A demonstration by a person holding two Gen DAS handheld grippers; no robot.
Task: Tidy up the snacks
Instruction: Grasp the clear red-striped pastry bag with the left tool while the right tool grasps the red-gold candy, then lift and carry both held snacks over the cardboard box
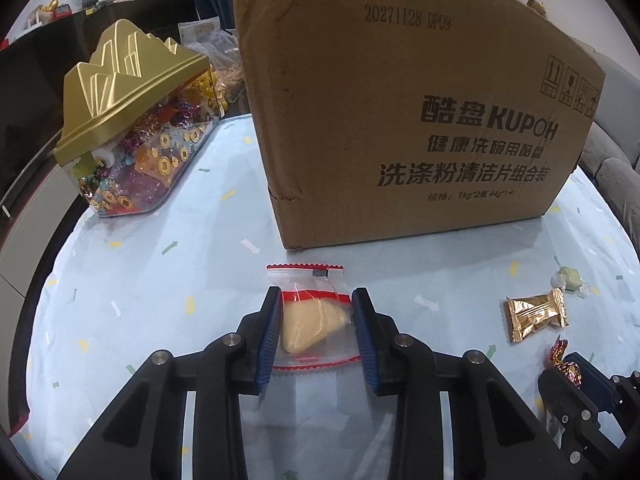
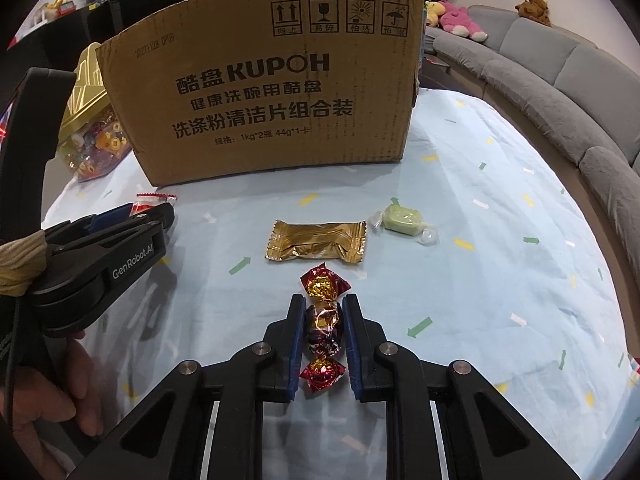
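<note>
My left gripper [image 1: 316, 300] is shut on a clear, red-edged packet with a pale yellow pastry [image 1: 310, 320], which lies on the light blue tablecloth [image 1: 160, 280]. My right gripper [image 2: 323, 302] is shut on a red and gold foil-wrapped candy [image 2: 323, 324], its twisted ends sticking out front and back. A gold foil snack packet [image 2: 318, 242] and a green wrapped candy [image 2: 402, 220] lie just beyond it. A large brown cardboard box [image 2: 272, 96] stands upright behind the snacks. In the right wrist view the left gripper [image 2: 140, 216] shows at the left edge, held by a hand [image 2: 60, 384].
A clear candy container with a gold mountain-shaped lid [image 1: 132, 120] stands at the left beside the box. A grey curved sofa [image 2: 560, 80] with plush toys runs along the table's right side. A dark shelf [image 1: 60, 12] with small figures sits at the back left.
</note>
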